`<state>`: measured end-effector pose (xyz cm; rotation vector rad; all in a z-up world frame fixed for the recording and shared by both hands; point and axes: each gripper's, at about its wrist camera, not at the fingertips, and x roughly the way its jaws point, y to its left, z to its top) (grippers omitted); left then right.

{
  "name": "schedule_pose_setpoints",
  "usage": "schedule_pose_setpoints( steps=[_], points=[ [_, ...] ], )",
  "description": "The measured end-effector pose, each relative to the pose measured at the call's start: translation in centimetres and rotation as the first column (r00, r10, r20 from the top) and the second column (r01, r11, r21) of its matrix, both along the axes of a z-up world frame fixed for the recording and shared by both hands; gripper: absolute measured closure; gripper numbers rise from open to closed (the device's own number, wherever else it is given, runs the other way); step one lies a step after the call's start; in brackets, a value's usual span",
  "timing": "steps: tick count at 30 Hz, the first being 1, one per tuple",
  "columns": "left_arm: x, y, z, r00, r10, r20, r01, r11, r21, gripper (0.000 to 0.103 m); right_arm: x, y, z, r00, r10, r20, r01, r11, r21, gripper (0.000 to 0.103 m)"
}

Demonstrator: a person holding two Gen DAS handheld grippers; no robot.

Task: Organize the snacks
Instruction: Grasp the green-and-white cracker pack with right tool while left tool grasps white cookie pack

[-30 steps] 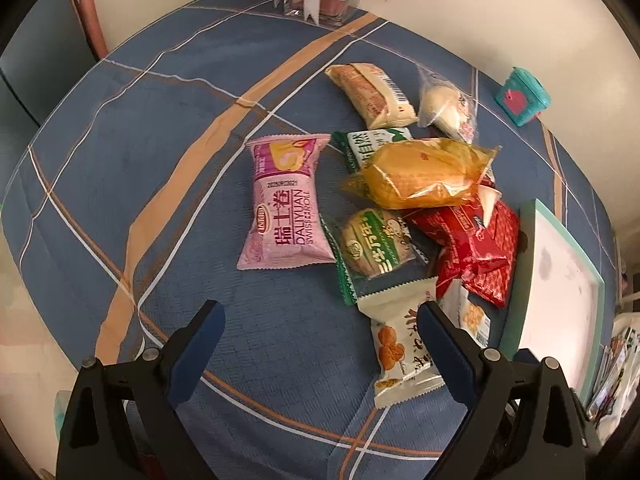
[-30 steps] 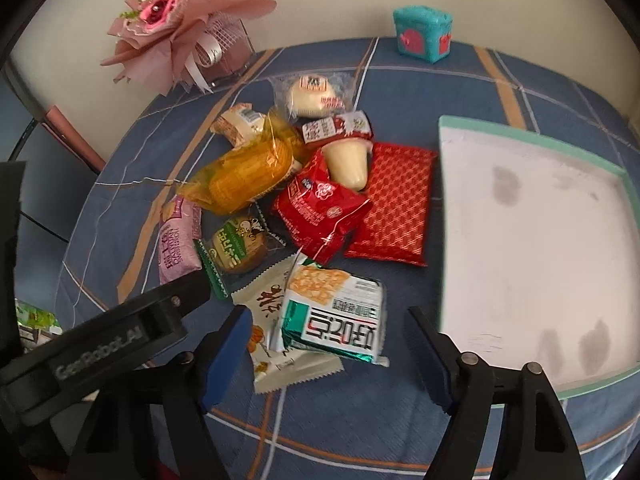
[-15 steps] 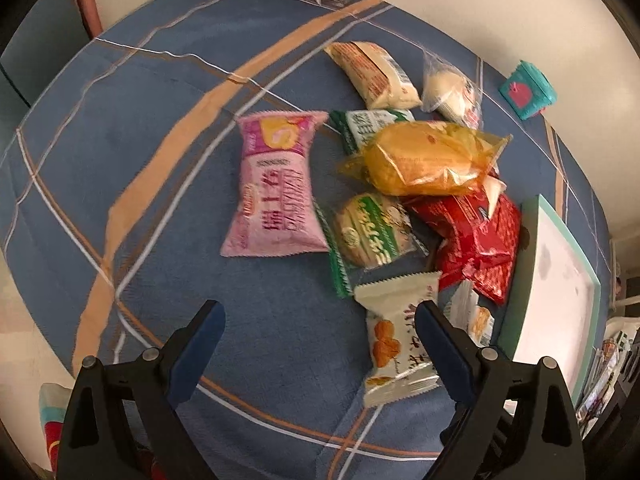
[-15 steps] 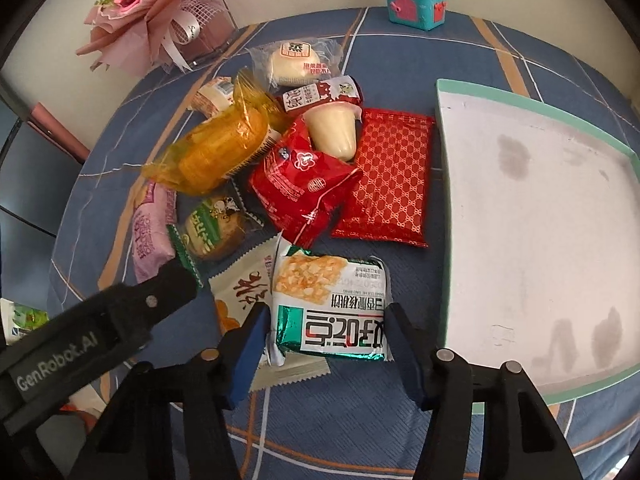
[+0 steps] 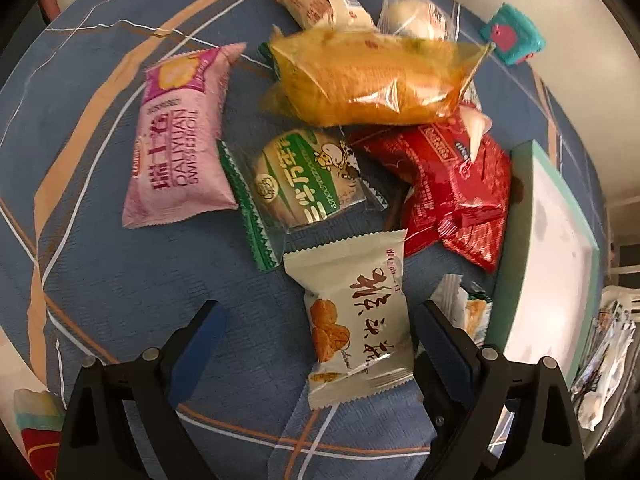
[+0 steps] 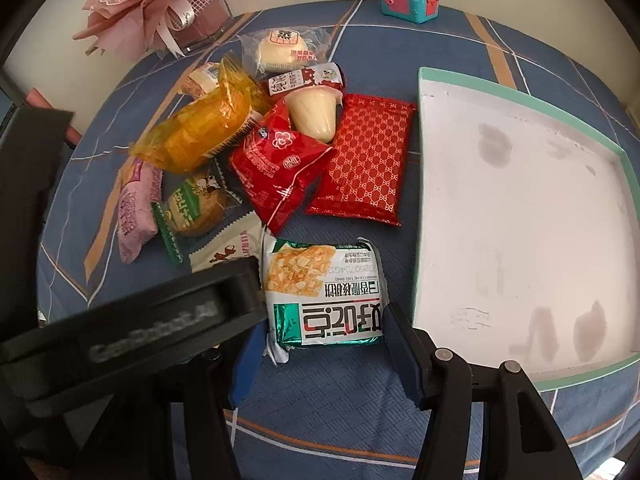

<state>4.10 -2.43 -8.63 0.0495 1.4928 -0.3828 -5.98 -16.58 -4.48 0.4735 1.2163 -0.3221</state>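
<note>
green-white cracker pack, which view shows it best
Right wrist view: the cracker pack lies whole and close between the right gripper pads. The left wrist view shows only a sliver past the cream pack.

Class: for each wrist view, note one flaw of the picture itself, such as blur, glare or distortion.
Left wrist view: fisheye bends the tablecloth stripes into curves, and glare streaks the yellow wrapper. Right wrist view: the left gripper's black body crosses the near foreground blurred, its lettering smeared; the tray edges bow.

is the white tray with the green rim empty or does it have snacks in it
Empty. The white tray with the green rim shows only bare, stained floor; every snack packet, including the green-and-white cracker packet, lies outside on the cloth.
</note>
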Motion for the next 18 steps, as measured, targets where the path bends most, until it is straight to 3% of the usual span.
schedule_pose_setpoints(
  steps=[7,15,18],
  points=[
    [1.2,-1.8,-1.0,1.0,-0.019,0.005,0.019,0.999,0.046,0.008,0.3,0.4,-0.2,1.0,0.003,-0.009,-0.003,1.0,-0.014,0.042],
    [2.5,0.1,-1.7,0.998,0.06,0.025,-0.062,0.994,0.085,0.008,0.2,0.2,-0.2,1.0,-0.006,-0.009,0.006,1.0,-0.008,0.042],
    [2.2,0.1,-1.4,0.999,0.05,0.022,-0.051,0.996,0.07,0.015,0.3,0.2,-0.2,1.0,-0.001,-0.013,0.001,1.0,-0.013,0.042]
  ],
)
